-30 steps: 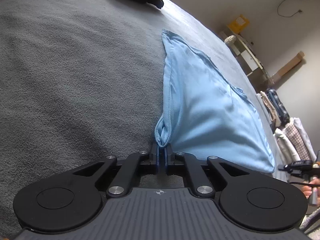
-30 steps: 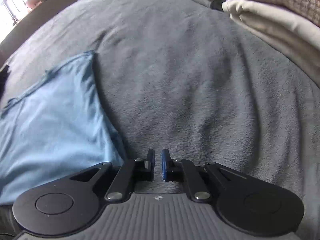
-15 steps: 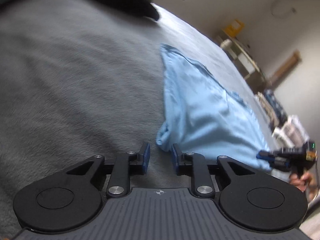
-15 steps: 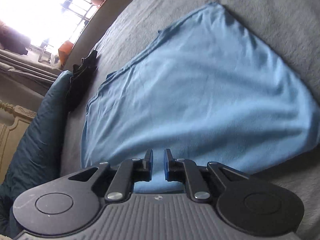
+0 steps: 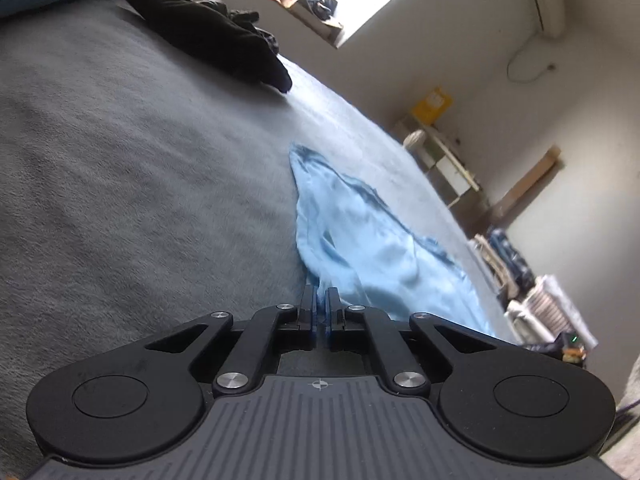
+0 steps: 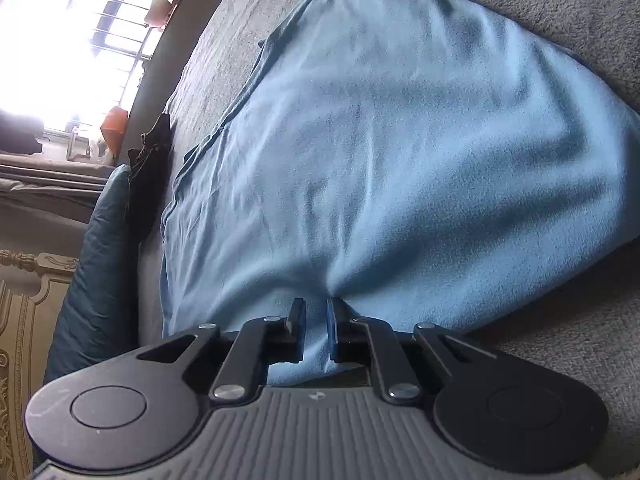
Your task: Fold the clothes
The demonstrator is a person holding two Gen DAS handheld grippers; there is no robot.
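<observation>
Bedding in grey fleece, a blanket [image 5: 120, 168], covers the whole bed and carries everything. Light blue garment [image 6: 380, 152] lies spread on it, roughly mid-bed, creased, w/ one long hemmed edge running toward the headboard end.

Left gripper [image 5: 320, 300]: jaws nearly shut, only a thin slit between the blue pads, w/ the near corner of the blue cloth pinched in that slit. From there the fabric fans out ahead and to the right, bunched in soft folds.

Right gripper [image 6: 316, 312]: jaws part closed, narrow gap, blue fabric sitting in the gap and puckering to a point just ahead of the tips. Looks like a grip, but pad contact can't be confirmed.

Black clothing [image 5: 216, 36] sits crumpled near the far edge of the bed, well apart from the blue piece. Dark teal pillow [image 6: 92, 264] rests at the headboard end, beside the black heap. Stacked folded clothes [image 5: 532, 296] at the right edge, blurred.
</observation>
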